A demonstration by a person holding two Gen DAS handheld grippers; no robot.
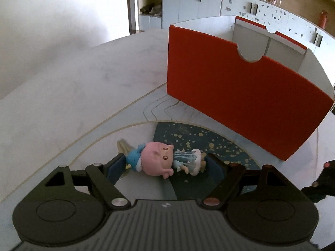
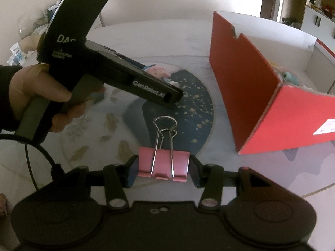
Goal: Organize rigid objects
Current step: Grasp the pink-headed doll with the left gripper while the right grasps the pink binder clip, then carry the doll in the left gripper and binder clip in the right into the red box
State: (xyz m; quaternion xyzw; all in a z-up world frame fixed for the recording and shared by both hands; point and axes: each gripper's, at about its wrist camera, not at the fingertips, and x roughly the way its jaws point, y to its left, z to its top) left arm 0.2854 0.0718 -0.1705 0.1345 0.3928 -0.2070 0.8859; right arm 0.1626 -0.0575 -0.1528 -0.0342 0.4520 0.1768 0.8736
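1. Left gripper (image 1: 165, 165): jaws apart, one on either side of a small plastic figurine with a pink head, blue bird hat and striped dress (image 1: 161, 160), lying on its side on the white marble-look table (image 1: 73, 96), partly over a dark teal gold-speckled patch (image 1: 209, 142); contact with the pads cannot be told
2. Right gripper (image 2: 164, 168): clamped on a pink metal binder clip with silver wire handles (image 2: 164, 164), handles pointing forward
3. Open red cardboard box with white inside (image 1: 240, 92): upright on the table just beyond the figurine
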